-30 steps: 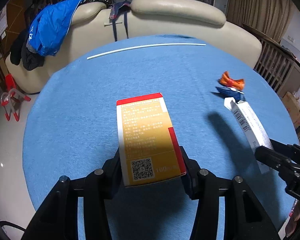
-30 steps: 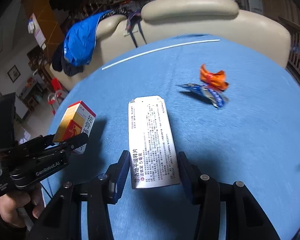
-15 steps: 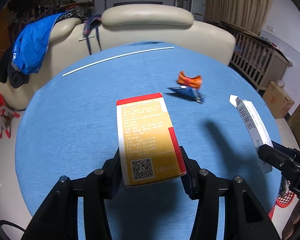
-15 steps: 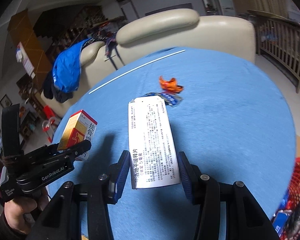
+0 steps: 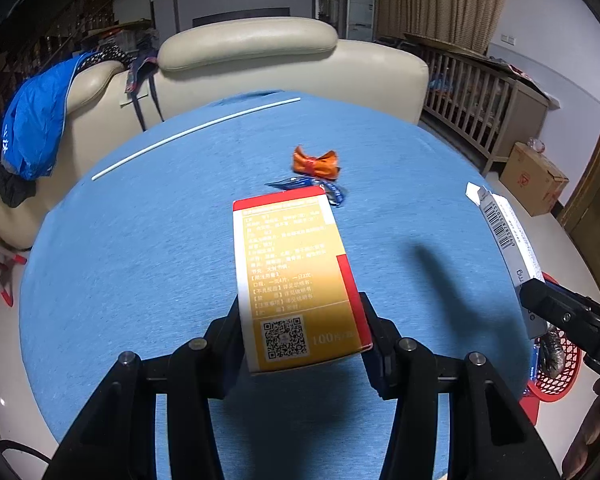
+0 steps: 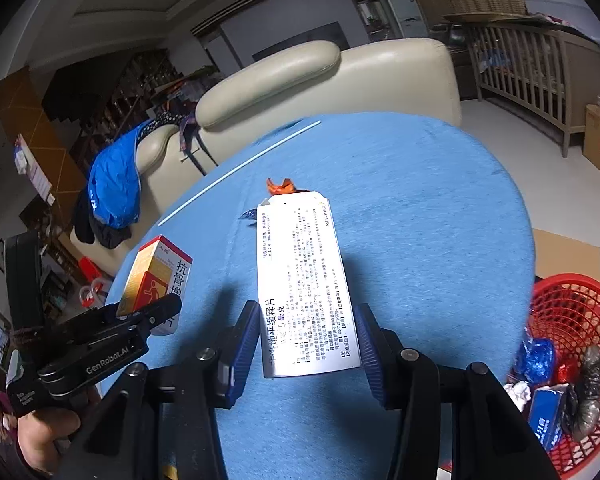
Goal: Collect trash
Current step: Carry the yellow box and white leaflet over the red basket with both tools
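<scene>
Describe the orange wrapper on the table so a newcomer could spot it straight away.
Start from the round blue table in front of the cream sofa. Beyond its middle, nearer than the long white rod, lies the orange wrapper, crumpled into a bow shape. A dark blue wrapper lies just in front of it, flatter and darker; the orange one is the only bright orange scrap on the cloth.

An orange box [image 5: 296,280] with a red end and a printed code is sitting clamped in the left claw [image 5: 302,340], raised over the blue tabletop [image 5: 140,260]. A long white box [image 6: 304,288] covered in small print is being held in the right claw [image 6: 306,344]. An orange wrapper [image 5: 315,163] and a blue wrapper [image 5: 332,192] are lying together mid-tabletop, and a red basket [image 6: 572,308] holding scraps is standing beside the tabletop's right edge.
</scene>
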Motion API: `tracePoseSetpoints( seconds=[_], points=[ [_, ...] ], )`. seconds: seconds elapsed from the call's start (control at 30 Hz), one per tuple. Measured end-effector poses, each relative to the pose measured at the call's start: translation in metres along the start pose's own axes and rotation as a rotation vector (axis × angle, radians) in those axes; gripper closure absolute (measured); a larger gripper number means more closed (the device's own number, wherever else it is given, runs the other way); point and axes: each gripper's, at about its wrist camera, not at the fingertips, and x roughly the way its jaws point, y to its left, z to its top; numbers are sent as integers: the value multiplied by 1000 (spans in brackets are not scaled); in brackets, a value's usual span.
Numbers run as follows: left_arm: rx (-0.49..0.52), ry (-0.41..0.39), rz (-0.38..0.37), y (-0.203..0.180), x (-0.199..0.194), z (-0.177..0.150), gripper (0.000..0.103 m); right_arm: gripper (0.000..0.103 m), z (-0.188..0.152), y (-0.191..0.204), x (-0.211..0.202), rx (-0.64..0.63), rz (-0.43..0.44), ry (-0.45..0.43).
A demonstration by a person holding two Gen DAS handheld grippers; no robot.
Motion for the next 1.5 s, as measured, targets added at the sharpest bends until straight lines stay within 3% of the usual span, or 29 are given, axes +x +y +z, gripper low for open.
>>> tracePoseSetpoints(
  seconds=[1.5],
  points=[
    [175, -8, -77, -92, -5, 6, 51, 52, -12, -68, -72, 126, -122, -136]
  ],
)
